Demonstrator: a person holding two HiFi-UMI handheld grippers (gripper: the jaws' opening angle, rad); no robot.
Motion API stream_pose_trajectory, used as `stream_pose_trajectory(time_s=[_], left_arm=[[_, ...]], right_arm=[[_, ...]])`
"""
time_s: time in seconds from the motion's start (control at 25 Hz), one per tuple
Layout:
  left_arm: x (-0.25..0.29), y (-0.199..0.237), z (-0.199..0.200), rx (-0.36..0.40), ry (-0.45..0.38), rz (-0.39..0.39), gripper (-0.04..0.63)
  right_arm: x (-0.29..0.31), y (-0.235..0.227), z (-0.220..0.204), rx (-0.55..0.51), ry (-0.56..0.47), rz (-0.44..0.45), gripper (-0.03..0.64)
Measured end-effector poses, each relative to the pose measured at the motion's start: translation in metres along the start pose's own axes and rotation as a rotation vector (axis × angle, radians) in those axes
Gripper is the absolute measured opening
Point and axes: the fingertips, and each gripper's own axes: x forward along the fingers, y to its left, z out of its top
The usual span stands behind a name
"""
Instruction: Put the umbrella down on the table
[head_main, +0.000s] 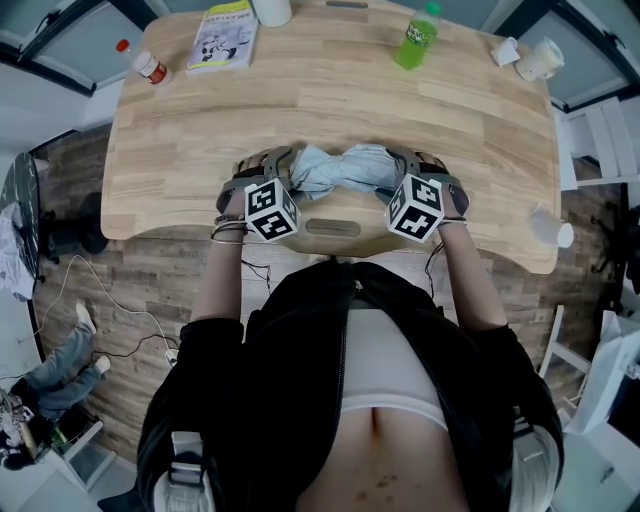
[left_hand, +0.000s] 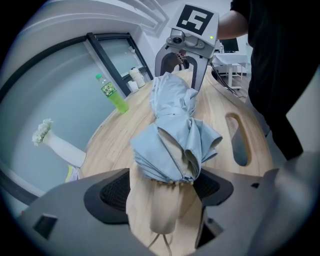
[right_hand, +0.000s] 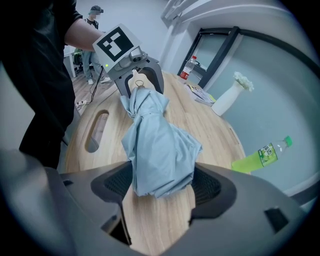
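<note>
Left gripper (left_hand: 162, 190) has its jaws wide apart. The tan handle (left_hand: 160, 210) of the umbrella (head_main: 345, 168) sits in the gap, and the pads do not seem to squeeze it. Right gripper (right_hand: 162, 185) is closed on the other end, with the blue cloth filling the space between its two pads.

One umbrella is here. It is folded up, pale blue, and lies flat on the wooden counter (head_main: 330, 100). It runs from one gripper straight across to the other. Both grippers point down at the counter, close to its near edge.

One long hole (head_main: 333, 227) is cut in the counter, just behind the two grippers, toward the person.

Two bottles stand far out past the grippers. One green bottle (head_main: 416, 38) is past the right gripper. One clear bottle with a red cap (head_main: 150, 66) is past the left gripper. One booklet (head_main: 223, 38) lies beside the red-capped bottle. One white vase (head_main: 535, 58) with white flowers is out in the far corner on the right gripper's side.
</note>
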Motion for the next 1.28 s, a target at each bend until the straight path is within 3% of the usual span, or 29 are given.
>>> stream_pose_trajectory(time_s=[0.68, 0.84, 1.08, 1.28], left_arm=[[-0.020, -0.014, -0.024, -0.043, 0.011, 0.009, 0.374], [-0.036, -0.009, -0.021, -0.071, -0.046, 0.088, 0.374], [-0.063, 0.010, -0.007, -0.163, -0.137, 0.189, 0.373], [-0.091, 0.027, 0.019, -0.249, -0.245, 0.292, 0.365]], right_arm=[[-0.019, 0.000, -0.003, 0.059, -0.037, -0.040, 0.357], [-0.038, -0.004, 0.001, 0.169, -0.122, -0.058, 0.356], [-0.059, -0.014, 0.005, 0.213, -0.177, -0.125, 0.352], [-0.091, -0.039, 0.024, 0.334, -0.334, -0.277, 0.230]])
